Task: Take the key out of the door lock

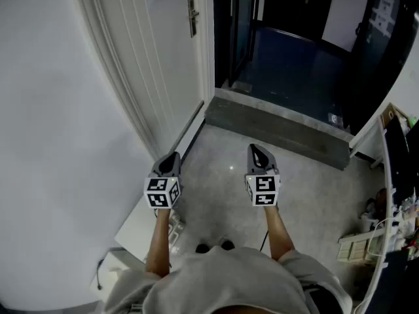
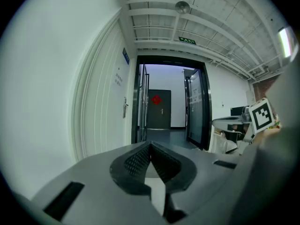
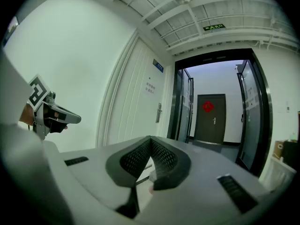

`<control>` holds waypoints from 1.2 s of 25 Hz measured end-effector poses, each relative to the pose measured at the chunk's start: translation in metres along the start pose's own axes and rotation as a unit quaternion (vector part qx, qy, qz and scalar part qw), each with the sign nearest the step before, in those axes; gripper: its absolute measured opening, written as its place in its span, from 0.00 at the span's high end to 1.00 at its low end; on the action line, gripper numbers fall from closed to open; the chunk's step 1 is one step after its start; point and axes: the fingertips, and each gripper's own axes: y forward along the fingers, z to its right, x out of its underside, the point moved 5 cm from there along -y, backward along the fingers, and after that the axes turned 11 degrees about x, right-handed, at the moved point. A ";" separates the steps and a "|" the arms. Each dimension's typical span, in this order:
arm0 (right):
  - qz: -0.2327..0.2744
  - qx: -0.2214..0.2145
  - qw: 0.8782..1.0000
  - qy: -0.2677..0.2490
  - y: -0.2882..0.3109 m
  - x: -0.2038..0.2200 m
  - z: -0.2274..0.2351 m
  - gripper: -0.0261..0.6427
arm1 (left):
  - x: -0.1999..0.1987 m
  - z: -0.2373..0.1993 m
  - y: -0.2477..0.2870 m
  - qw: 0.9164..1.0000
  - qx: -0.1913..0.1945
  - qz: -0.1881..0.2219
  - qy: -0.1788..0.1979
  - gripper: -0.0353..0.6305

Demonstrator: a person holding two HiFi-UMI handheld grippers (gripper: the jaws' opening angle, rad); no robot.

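Observation:
A white door [image 1: 157, 57] stands at the left, closed in its frame. Its metal lock plate with a handle [image 1: 192, 16] is far ahead; it also shows as the lock plate [image 2: 125, 108] in the left gripper view and the lock plate [image 3: 159, 112] in the right gripper view. A key is too small to make out. My left gripper [image 1: 173, 157] and right gripper [image 1: 255, 150] are held side by side over the floor, well short of the door. Both are shut with nothing between the jaws, as the left gripper [image 2: 150, 144] and right gripper [image 3: 150, 138] show close up.
Right of the door an open doorway leads over a grey threshold step [image 1: 275, 126] into a dark corridor with glass doors and a far dark door [image 2: 159, 109]. A desk with clutter [image 1: 393, 195] lines the right side. A white box [image 1: 141, 231] lies by the wall at lower left.

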 end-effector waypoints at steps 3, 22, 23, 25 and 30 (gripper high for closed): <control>-0.001 -0.004 1.000 -0.002 0.004 0.002 0.003 0.93 | -0.001 0.002 0.005 1.000 -0.002 0.001 -0.001 0.92; 0.015 -0.024 1.000 -0.006 0.020 0.013 0.046 0.93 | -0.004 0.037 0.040 1.000 -0.019 0.002 0.000 0.92; 0.015 -0.026 1.000 -0.007 0.021 0.015 0.048 0.93 | -0.004 0.039 0.041 1.000 -0.020 0.003 0.001 0.92; 0.015 -0.032 0.999 -0.009 0.023 0.017 0.050 0.93 | -0.004 0.042 0.044 1.000 -0.022 0.003 0.002 0.92; 0.012 -0.042 0.999 -0.011 0.030 0.023 0.054 0.93 | -0.003 0.044 0.054 1.000 -0.027 0.002 0.000 0.92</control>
